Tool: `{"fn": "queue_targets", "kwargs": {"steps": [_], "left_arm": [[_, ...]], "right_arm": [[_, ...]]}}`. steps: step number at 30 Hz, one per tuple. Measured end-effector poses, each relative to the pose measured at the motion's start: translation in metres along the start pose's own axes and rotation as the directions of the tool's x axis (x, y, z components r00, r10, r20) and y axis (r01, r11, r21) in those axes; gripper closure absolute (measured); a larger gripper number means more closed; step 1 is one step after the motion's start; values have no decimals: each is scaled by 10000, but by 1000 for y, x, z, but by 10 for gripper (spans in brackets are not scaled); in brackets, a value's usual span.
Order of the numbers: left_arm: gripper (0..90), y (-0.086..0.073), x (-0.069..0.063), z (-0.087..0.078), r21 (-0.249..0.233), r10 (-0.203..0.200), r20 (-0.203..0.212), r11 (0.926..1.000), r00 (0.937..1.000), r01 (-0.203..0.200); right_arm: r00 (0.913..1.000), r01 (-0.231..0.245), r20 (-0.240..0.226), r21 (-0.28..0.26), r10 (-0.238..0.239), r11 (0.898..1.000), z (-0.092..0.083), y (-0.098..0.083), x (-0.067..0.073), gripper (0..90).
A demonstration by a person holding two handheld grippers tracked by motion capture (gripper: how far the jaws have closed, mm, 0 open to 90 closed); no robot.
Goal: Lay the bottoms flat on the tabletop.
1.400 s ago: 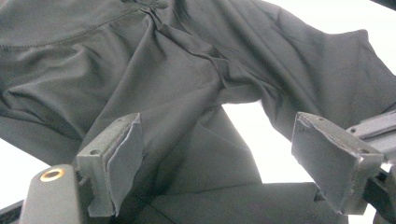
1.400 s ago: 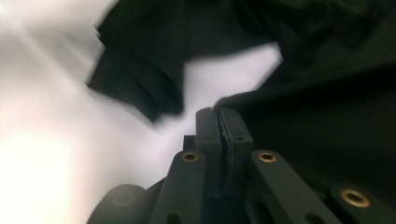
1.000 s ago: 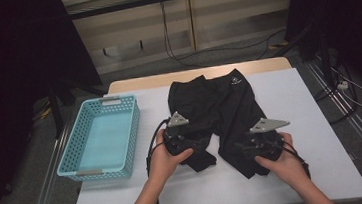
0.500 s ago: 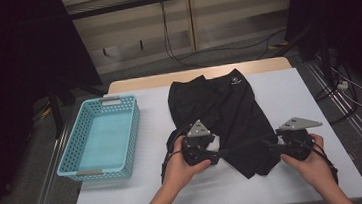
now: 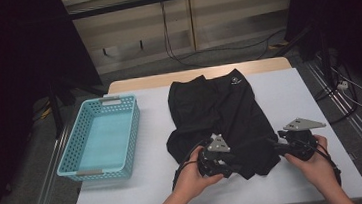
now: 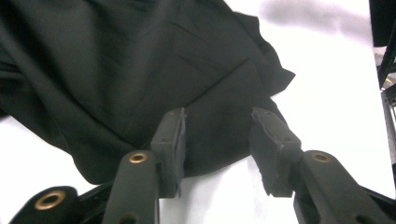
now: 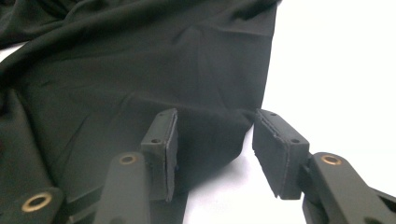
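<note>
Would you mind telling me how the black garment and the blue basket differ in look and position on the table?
The black garment is soft cloth, lying rumpled and flat; the blue basket is rigid, perforated plastic with upright walls. The garment lies mid-table with the left hand-held gripper and right hand-held gripper at its near edge, whereas the basket stands apart at the table's left side, nothing visible inside it. Both rest on the white table.

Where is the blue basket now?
In the high view, the blue basket stands on the table's left side, left of the black shorts, apart from them.
</note>
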State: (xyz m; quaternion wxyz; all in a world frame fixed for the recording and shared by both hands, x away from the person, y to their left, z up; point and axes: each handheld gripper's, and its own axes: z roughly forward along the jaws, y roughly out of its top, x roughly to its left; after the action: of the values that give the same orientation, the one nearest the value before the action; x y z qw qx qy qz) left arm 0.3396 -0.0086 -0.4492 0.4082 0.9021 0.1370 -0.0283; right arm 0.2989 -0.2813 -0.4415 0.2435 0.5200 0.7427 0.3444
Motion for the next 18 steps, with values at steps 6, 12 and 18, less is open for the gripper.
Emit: {"fn": "queue_targets", "kwargs": {"steps": [6,12,18], "left_arm": [[689,-3,-4,8,123,-22,338,9999,9994,18],[881,-1,-7,10,400,-76,583,9992,9983,53],[896,5,-2,-1,89,-687,767,9976,9947,682]], "right_arm": [[10000,16,35,-15,-16,10000,0,0,0,487],[10000,-16,77,-92,17,10000,-2,0,-2,487],[10000,-18,38,-189,19,9998,-4,2,-2,496]]}}
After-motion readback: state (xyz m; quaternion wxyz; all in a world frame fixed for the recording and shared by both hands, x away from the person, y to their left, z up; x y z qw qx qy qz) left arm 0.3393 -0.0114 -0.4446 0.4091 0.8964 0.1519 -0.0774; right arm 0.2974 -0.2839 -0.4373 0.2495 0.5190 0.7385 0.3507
